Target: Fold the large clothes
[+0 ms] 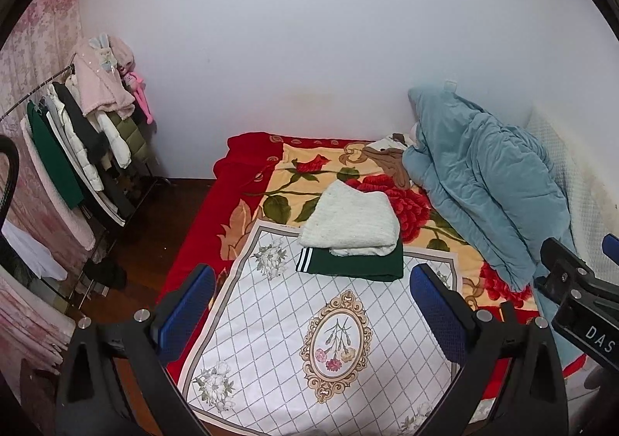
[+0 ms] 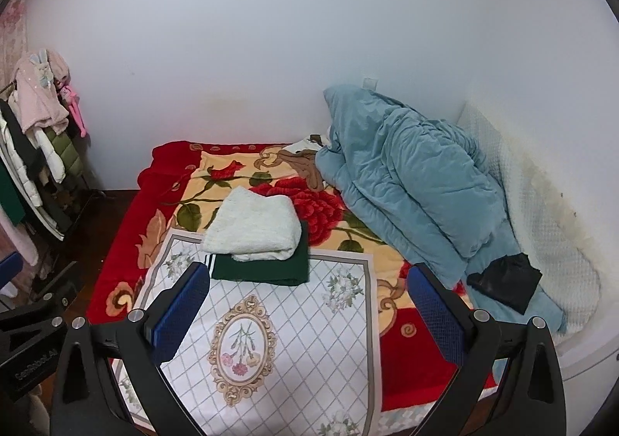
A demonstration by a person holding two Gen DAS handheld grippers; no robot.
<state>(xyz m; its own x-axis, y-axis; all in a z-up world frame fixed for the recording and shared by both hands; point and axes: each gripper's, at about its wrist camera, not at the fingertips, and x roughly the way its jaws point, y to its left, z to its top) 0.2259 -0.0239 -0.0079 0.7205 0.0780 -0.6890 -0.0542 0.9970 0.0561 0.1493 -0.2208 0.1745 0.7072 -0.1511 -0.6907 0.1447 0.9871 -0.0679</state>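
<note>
Left wrist view: the left gripper [image 1: 309, 304] hangs with its blue pads spread wide and nothing between them, over a white diamond-patterned cloth [image 1: 294, 339] laid on the bed. Ahead of it, past the fingertips, a folded cream knit sweater [image 1: 350, 219] rests on a folded dark green garment with white stripes [image 1: 348, 262], both looking finished and stacked. The right gripper [image 2: 305, 304] is likewise spread and empty, the same stack ahead and a little to its left. Off to its right a small black garment [image 2: 505, 281] lies crumpled on the rumpled teal quilt [image 2: 406, 180]; I judge it the next piece, though it may be only a bag or pouch, too dark to tell. The near edge of the patterned cloth is cut off behind the gripper bodies. More clothes hang on a rack [image 1: 77, 134] far to the left.
</note>
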